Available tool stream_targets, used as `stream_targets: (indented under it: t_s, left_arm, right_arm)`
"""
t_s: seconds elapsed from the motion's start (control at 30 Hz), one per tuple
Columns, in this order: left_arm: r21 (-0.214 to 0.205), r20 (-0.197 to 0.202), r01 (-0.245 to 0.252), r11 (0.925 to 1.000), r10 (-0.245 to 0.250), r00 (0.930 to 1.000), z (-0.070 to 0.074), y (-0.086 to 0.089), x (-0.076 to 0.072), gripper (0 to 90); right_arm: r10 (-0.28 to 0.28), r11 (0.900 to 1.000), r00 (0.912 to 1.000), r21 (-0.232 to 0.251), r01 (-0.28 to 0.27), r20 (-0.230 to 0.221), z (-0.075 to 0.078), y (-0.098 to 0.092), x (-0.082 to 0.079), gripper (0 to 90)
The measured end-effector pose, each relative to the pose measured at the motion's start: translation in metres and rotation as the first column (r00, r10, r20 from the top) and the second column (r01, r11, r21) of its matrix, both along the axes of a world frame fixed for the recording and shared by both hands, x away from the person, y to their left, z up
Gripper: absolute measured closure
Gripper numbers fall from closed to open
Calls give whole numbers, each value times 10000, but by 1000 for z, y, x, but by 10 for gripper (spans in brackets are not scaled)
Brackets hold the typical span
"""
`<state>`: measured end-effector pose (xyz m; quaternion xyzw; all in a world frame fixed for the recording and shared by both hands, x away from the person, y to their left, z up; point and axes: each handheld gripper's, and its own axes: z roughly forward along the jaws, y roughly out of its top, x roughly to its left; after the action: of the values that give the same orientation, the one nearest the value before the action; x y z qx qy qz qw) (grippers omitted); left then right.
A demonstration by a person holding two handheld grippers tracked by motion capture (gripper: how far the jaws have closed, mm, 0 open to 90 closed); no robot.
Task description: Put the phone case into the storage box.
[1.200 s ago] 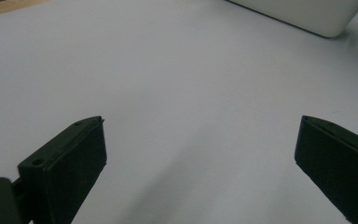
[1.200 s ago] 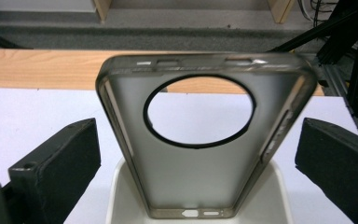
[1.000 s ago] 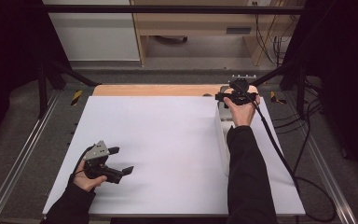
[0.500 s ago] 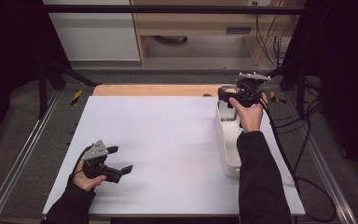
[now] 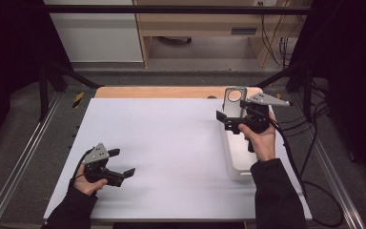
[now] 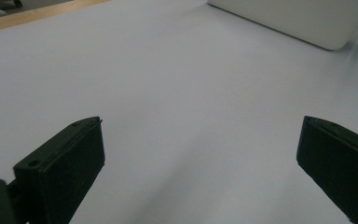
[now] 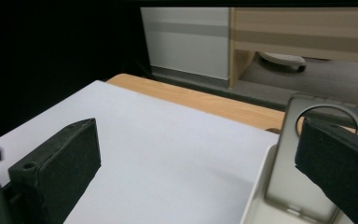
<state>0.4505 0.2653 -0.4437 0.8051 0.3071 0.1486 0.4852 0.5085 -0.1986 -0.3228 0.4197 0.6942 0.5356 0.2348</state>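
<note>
The grey phone case [image 5: 234, 101] stands nearly upright at the far end of the long white tray [image 5: 236, 162], on the right side of the table, leaning a little against the tray's end wall. It looks like a thin moulded shell, so I'd judge it light and slightly flexible, smooth enough to slide if pinched weakly, yet not fragile. Its long axis runs up and down, with the round camera cut-out [image 7: 324, 122] at the top end and its bottom edge down in the tray; its broad face is turned toward the person. The best hold, I'd say, is across its thin flat body, on the solid part below the cut-out or along a side edge, rather than on the narrow ring around the hole. The right gripper [image 5: 229, 120] hovers just beside it with its jaws spread wide, one jaw in front of the case, nothing clamped. Well apart, near the front left of the white table mat [image 5: 162, 143], the left gripper [image 5: 122, 163] rests low, jaws likewise wide apart and empty.
</note>
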Motion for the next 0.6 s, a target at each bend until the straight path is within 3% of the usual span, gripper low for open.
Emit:
stream_targets:
  t_s: [0.17, 0.37, 0.5, 0.6]
  left_arm:
    - [-15, 57, 12, 10000, -12, 10000, 0, 0, -1, 3]
    - [-97, 132, 15, 10000, -13, 9999, 1, 0, -2, 3]
    - [-166, 203, 25, 9999, -22, 9998, 1, 0, -3, 3]
    - [-213, 241, 37, 9998, -32, 9997, 2, 1, -3, 3]
  right_arm:
    - [750, 9967, 9968, 293, -758, 268, -12, -11, -27, 3]
    - [1755, 9825, 9840, 579, -1770, 290, -34, -33, -52, 3]
    - [2080, 9752, 9776, 706, -2099, 331, -46, -45, -62, 3]
    - [2119, 9756, 9762, 491, -2141, 471, -55, -53, -68, 3]
